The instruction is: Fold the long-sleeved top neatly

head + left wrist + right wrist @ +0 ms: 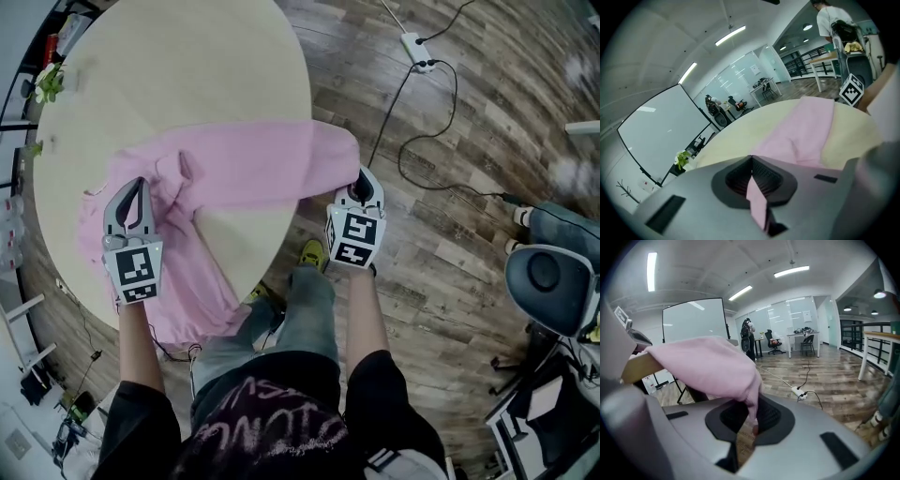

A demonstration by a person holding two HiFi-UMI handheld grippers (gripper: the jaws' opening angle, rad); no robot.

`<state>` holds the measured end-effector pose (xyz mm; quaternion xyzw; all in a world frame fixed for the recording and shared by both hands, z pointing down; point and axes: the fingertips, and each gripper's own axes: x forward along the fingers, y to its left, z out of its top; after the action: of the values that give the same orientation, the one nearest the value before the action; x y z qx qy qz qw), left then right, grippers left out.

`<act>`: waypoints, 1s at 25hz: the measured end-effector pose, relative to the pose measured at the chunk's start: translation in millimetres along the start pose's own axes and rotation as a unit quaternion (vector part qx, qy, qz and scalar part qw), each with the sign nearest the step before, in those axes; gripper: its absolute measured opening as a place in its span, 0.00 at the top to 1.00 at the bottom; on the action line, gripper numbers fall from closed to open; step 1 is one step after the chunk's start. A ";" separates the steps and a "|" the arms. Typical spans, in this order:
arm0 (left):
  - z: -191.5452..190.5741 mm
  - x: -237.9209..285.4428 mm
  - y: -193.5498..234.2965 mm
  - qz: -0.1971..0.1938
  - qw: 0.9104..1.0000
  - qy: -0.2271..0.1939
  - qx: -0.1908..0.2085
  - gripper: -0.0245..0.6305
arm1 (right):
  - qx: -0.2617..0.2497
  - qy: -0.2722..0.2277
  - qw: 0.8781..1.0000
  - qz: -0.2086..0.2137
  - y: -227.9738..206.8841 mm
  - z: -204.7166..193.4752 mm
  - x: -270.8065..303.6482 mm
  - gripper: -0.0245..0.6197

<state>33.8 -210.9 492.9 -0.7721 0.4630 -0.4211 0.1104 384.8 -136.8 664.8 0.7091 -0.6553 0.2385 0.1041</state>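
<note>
- Writing-wise: some pale print is seen on the person's dark shirt (272, 427), but it's too warped to be read. Only black-and-white square markers are shown on the cubes of the left gripper (136, 187) and right gripper (364, 183).
- The left gripper is held out over the left part of the pink top (234, 169), tipped forward and down, and is pressed together on a fold of the cloth.
- The right gripper is held at the right edge of the round surface (187, 66), also tipped down, with the top's end pinched in it.
- The pink top is laid across the near part of the surface, with one part draped over the near edge.
</note>
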 end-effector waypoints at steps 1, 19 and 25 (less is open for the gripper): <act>1.5 -2.5 0.3 0.000 1.000 -0.001 -0.004 0.95 | -0.001 -0.001 1.000 -0.005 -3.8 5.3 -4.6 0.91; 5.0 -63.7 33.6 0.005 0.996 -0.014 -0.090 0.95 | -0.052 -0.036 0.997 -0.038 -2.6 143.4 -81.0 0.91; -17.1 -88.9 55.3 0.021 0.992 -0.018 -0.126 0.95 | -0.086 -0.063 0.994 -0.026 36.3 191.5 -95.3 0.91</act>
<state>-32.7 -165.6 423.8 -0.7774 0.5264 -0.3431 0.0287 385.3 -145.4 448.0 0.7277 -0.6604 0.1328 0.1291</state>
